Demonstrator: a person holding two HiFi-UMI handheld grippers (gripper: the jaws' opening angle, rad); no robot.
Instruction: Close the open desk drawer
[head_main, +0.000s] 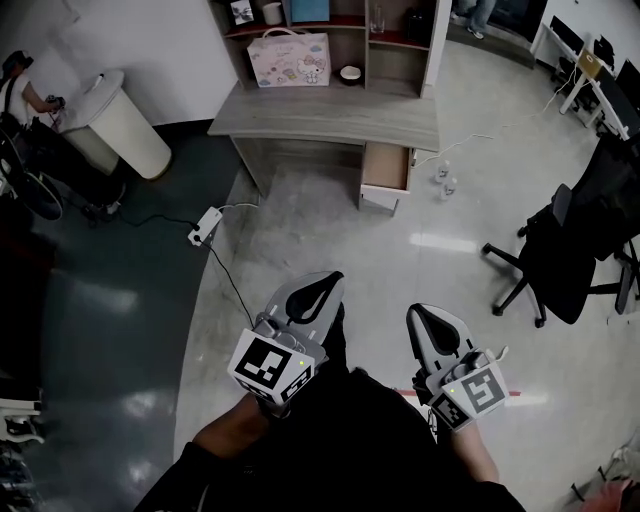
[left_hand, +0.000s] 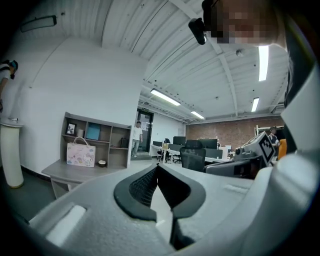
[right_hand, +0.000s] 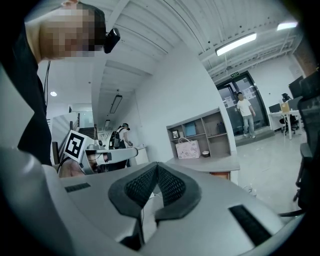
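The grey desk (head_main: 330, 115) stands far ahead across the floor, and its wooden drawer (head_main: 386, 168) is pulled out at the right end. Both grippers are held low, close to the person's body and well short of the desk. My left gripper (head_main: 329, 278) is shut with nothing between its black pads. My right gripper (head_main: 419, 311) is shut and empty too. In the left gripper view the jaws (left_hand: 157, 167) meet, with the desk (left_hand: 70, 172) at the lower left. In the right gripper view the jaws (right_hand: 156, 165) touch, and the drawer (right_hand: 220, 175) shows under the desktop.
A pink bag (head_main: 288, 58) sits on the desk below a shelf unit (head_main: 330, 30). A white bin (head_main: 120, 120) stands at the left; a power strip (head_main: 204, 226) with its cable lies on the floor. A black office chair (head_main: 560, 250) is at the right, and bottles (head_main: 445, 178) stand beside the drawer.
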